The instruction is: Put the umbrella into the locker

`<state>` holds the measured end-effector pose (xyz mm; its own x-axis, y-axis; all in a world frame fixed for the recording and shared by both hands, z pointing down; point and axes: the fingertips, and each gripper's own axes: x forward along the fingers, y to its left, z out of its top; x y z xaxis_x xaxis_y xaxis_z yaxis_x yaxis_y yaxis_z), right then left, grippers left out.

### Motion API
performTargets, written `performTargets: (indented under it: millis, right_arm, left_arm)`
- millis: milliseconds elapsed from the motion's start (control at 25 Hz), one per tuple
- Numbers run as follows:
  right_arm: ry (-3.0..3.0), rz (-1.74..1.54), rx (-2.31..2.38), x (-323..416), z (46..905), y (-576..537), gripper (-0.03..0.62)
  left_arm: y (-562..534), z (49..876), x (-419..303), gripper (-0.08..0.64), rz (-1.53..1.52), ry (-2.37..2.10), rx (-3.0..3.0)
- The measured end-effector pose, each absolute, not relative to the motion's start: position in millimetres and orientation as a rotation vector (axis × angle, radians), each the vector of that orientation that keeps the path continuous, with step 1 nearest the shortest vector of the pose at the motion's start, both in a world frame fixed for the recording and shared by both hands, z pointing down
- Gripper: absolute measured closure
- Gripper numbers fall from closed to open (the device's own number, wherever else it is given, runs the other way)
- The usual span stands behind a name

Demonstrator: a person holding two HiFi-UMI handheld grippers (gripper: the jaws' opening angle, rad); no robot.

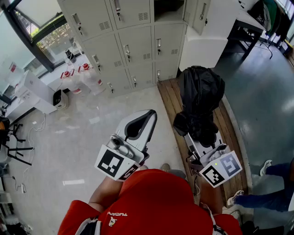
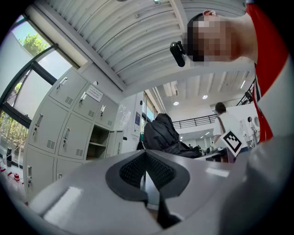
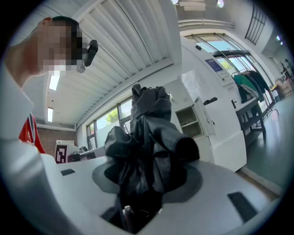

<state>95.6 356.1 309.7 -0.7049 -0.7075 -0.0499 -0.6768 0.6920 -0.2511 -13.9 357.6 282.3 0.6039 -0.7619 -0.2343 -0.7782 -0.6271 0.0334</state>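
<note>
A folded black umbrella (image 1: 200, 94) sticks out forward from my right gripper (image 1: 198, 134), whose jaws are shut on its crumpled fabric. In the right gripper view the umbrella (image 3: 148, 144) fills the space between the pads and rises upright. My left gripper (image 1: 139, 125) hovers beside it to the left, its dark pads pressed together with nothing between them (image 2: 146, 170). The grey locker wall (image 1: 133, 46) stands ahead. One upper locker compartment (image 1: 170, 9) is open, its door (image 1: 202, 16) swung to the right. The same open compartment (image 2: 98, 145) (image 3: 189, 119) shows in both gripper views.
A wooden slatted platform (image 1: 169, 98) lies on the floor under the umbrella. A white block (image 1: 202, 48) stands right of the lockers, with a black table (image 1: 245, 30) beyond it. Another person's legs (image 1: 268, 186) are at the right. A white box (image 1: 36, 92) and red-white items (image 1: 82, 69) sit at the left.
</note>
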Motion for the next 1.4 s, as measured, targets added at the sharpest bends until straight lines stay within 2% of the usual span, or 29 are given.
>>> performTargets:
  millis: [560,1400]
  right_arm:
    - [2.764,-0.326,-1.126,104,312,352,0.387]
    - [2.817,-0.296,-1.05,176,310,321,0.387]
  left_arm:
    - [353,288,-1,0.555,0.343,1.318,-2.76]
    - [325,284,55,0.555,0.27,1.421,-2.658]
